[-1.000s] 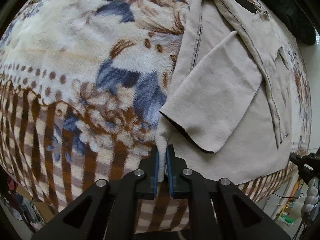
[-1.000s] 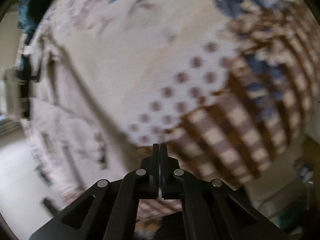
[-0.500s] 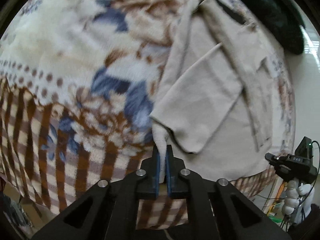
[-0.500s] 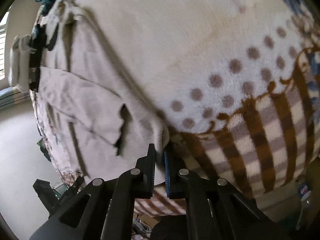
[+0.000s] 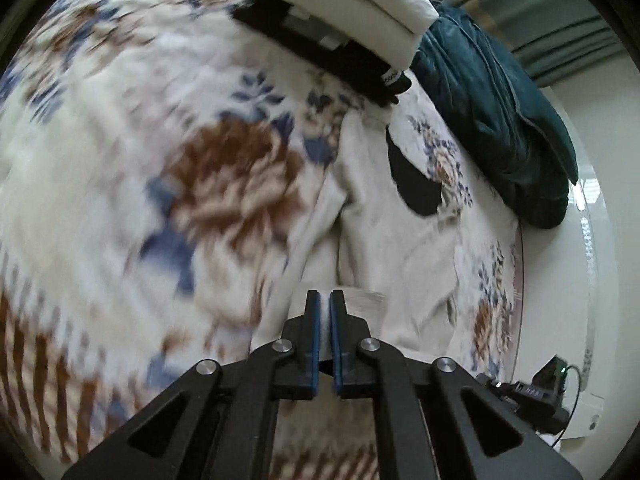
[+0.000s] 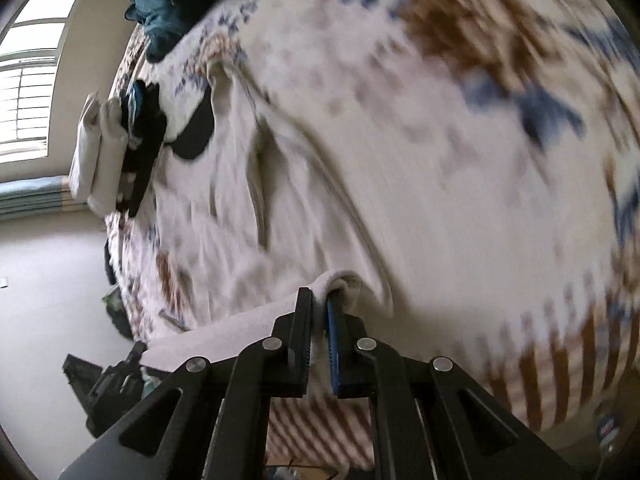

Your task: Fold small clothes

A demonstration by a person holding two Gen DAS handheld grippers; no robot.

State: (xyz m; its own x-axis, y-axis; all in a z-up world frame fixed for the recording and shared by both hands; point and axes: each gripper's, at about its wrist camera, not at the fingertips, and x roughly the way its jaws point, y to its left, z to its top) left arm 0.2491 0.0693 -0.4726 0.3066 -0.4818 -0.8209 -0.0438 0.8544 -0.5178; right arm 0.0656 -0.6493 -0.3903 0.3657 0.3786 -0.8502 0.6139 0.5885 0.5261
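Window (image 6: 28,80) only in right view; both grippers pinch garment (image 5: 400,248).

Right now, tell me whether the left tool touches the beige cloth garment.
Touching. The left wrist view shows the left tool shut on a fold of the beige cloth garment, pinched between its blue pads.

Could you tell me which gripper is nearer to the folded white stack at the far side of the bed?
Neither clearly: the left gripper and right gripper both clamp the beige garment's near hem, well short of the folded white stack.
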